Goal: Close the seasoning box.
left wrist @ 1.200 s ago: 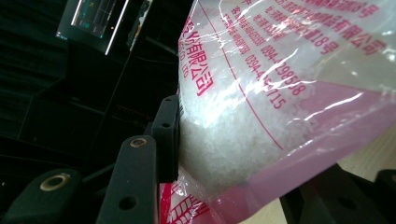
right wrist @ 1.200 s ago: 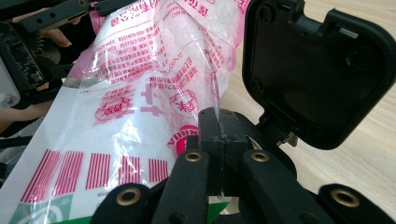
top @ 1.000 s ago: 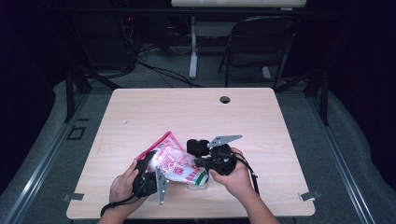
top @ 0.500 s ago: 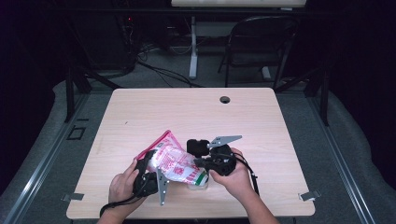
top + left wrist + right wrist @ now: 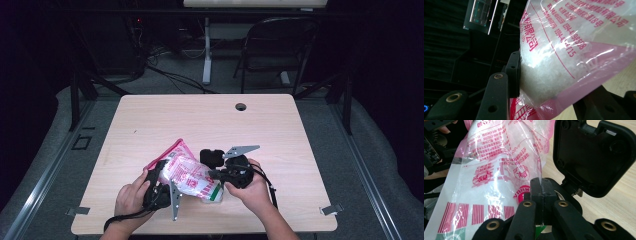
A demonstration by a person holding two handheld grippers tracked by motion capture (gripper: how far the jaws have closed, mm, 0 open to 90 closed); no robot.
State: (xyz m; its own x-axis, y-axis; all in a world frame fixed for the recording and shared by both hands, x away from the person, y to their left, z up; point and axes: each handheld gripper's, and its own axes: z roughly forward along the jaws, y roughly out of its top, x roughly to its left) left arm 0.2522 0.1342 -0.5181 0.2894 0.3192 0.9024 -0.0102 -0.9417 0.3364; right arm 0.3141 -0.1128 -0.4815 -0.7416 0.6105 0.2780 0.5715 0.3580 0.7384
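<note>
Bag: a clear plastic bag (image 5: 190, 176) with pink edges and red print, filled with white grains, held between the two grippers at the near middle of the surface (image 5: 200, 120); whether its underside touches the wood cannot be told.
Bag up close: in the left gripper view the bag (image 5: 574, 50) bulges with white grains, with a pink seam along its lower edge; in the right gripper view the bag (image 5: 494, 172) shows red stamps and a row of red bars.
Left gripper: the left gripper (image 5: 161, 184) sits at the bag's left end, gripped by the person's left hand (image 5: 129, 199); its jaws stand apart with the full part of the bag pressed between them.
Right gripper: the right gripper (image 5: 220, 174) is at the bag's right end, in the person's right hand (image 5: 252, 190); in the right gripper view its jaws are closed together, pinching a thin fold of the plastic.
Grey plate: a grey three-cornered plate (image 5: 241, 150) sticks up from the right gripper.
Surface: pale wood, with a round hole (image 5: 241, 106) near its far edge.
Beyond: a dark folding chair (image 5: 277, 50) stands on the floor behind the surface.
</note>
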